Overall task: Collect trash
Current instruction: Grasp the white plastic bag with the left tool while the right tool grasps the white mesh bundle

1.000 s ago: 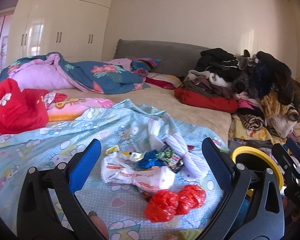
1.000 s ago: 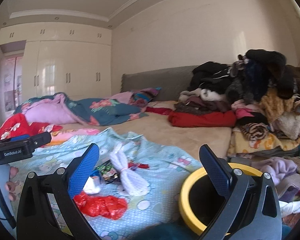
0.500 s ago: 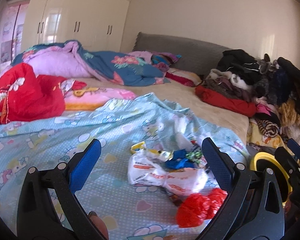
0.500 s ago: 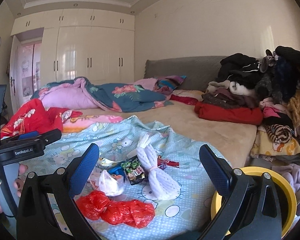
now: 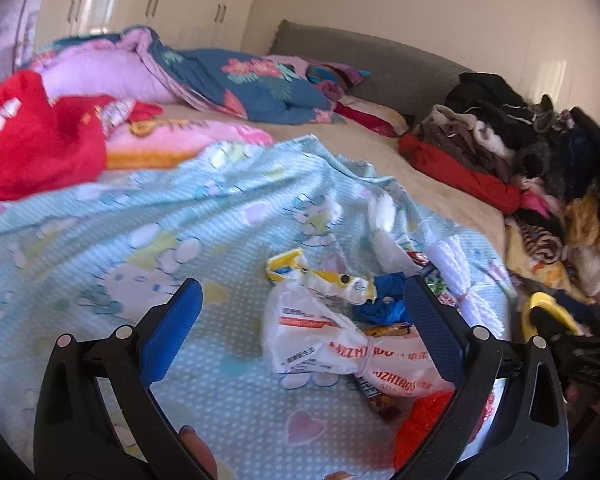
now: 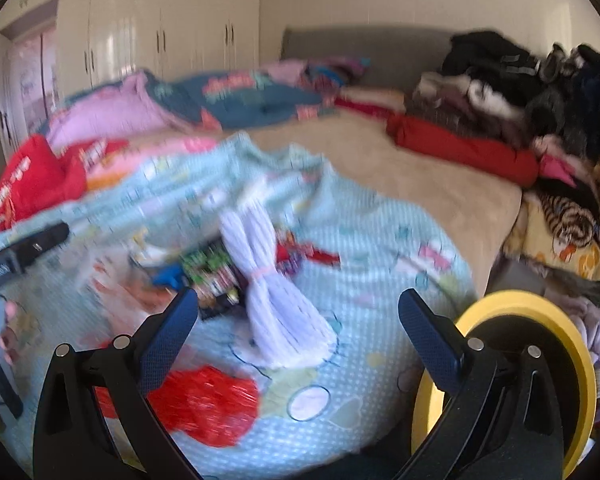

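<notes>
Trash lies on a light blue cartoon sheet (image 5: 148, 208) on the bed: a tied white printed bag (image 5: 332, 350), a yellow-white wrapper (image 5: 320, 276), a blue scrap (image 5: 384, 306), a red plastic bag (image 5: 420, 424) and a white foam net (image 5: 460, 280). My left gripper (image 5: 300, 320) is open and empty, with the white bag between its jaws. My right gripper (image 6: 298, 328) is open and empty above the foam net (image 6: 276, 300) and the red bag (image 6: 208, 404). A yellow-rimmed bin (image 6: 532, 364) stands beside the bed, also in the left wrist view (image 5: 548, 312).
Red, pink and blue floral bedding (image 5: 228, 80) is heaped at the back left. A pile of clothes (image 5: 532, 152) fills the bed's right side. A grey headboard (image 5: 380, 68) and white wardrobes (image 6: 160, 40) stand behind. A green snack wrapper (image 6: 212, 272) lies by the net.
Both grippers have moved forward and down toward the trash. The left view has swung left, so the white bag now sits between its jaws. The right view is blurred by motion.
</notes>
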### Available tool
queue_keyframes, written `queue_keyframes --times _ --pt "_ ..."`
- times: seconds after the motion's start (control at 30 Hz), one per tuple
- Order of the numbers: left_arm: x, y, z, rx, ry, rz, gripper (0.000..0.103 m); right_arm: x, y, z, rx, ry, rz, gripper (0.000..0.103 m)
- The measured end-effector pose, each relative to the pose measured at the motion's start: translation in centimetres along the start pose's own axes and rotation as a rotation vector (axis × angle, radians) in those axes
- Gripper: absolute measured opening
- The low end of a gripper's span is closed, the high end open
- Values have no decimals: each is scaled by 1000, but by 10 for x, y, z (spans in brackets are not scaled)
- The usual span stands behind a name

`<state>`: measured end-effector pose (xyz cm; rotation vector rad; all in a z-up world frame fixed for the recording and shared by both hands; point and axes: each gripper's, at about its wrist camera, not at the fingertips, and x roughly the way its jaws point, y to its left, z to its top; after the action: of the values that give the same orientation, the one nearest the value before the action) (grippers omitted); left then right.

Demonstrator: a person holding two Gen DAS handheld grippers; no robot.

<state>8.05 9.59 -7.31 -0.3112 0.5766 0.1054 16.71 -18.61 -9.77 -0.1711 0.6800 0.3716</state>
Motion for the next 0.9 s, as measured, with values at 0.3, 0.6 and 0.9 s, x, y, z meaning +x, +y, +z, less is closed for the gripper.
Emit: queue_keyframes --times 0.3,0.6,0.9 --pt "43 15 -8 -68 134 -9 92 45 1 -7 -47 118 14 97" --pt "67 26 -21 -161 226 -42 89 73 10 -6 -73 206 37 96" --pt "67 23 -22 -177 239 -86 69 71 5 -9 -40 206 107 36"
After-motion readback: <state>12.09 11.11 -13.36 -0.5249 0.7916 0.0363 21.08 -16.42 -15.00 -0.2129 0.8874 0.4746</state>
